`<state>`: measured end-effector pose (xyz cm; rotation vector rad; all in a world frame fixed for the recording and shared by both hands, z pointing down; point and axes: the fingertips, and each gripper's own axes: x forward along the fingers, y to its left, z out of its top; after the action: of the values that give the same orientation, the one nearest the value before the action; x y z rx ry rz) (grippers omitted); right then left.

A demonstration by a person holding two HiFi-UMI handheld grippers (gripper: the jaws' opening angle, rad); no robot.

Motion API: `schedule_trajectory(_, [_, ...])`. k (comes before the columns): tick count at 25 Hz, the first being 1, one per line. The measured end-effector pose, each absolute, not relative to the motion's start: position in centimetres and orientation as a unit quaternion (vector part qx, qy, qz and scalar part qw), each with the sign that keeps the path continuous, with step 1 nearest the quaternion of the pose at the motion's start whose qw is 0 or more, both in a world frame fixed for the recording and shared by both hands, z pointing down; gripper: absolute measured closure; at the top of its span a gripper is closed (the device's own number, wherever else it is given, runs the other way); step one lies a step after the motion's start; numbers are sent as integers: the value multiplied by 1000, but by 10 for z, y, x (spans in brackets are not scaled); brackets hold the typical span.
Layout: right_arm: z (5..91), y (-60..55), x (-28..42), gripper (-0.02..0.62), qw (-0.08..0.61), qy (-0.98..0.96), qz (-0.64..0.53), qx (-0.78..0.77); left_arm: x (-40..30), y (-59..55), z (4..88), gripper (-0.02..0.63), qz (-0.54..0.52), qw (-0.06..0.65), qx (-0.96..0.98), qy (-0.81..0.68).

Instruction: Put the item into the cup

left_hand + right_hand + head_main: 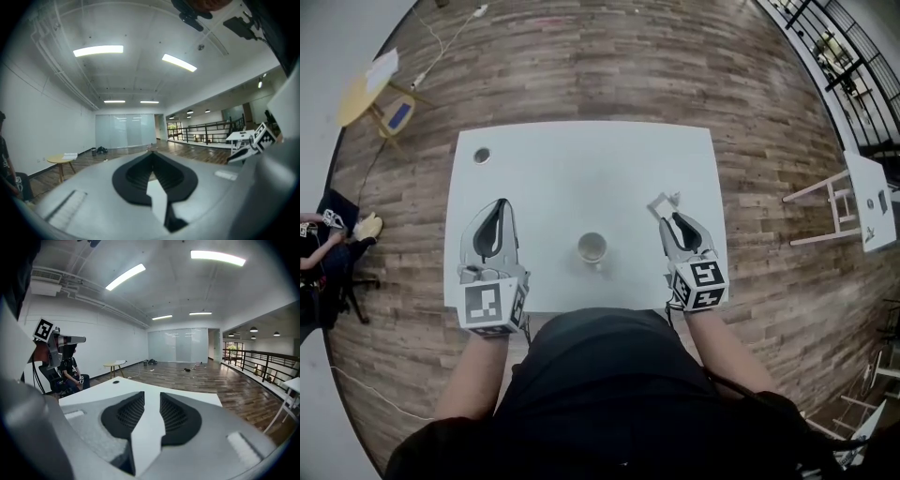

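A small white cup [592, 248] stands near the front middle of the white table [581, 169]. A small pale item [664, 202] lies on the table to the right of the cup and farther back. My right gripper [668, 218] hovers with its tips just short of the item; the jaws stand a little apart, and the right gripper view [152, 394] shows only white table in the gap, the item hidden. My left gripper [500, 203] is held left of the cup, with its jaws meeting at the tips [151, 153] and nothing in them.
A round hole [482, 155] sits in the table's far left corner. On the wooden floor are a yellow side table [366, 94] at the far left, a seated person [319, 244] at the left edge, and a white stand [862, 202] at the right.
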<state>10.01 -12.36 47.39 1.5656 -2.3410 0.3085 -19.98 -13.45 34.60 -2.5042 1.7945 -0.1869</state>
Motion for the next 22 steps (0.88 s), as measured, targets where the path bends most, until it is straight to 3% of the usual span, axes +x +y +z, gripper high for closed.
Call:
schedule_trajectory(10, [459, -127, 98, 592, 146, -831, 69, 532, -196, -139, 340, 598, -57, 37, -811, 582])
schedule_trajectory(22, [462, -120, 135, 592, 141, -799, 82, 579, -162, -156, 341, 599, -68, 37, -834, 546])
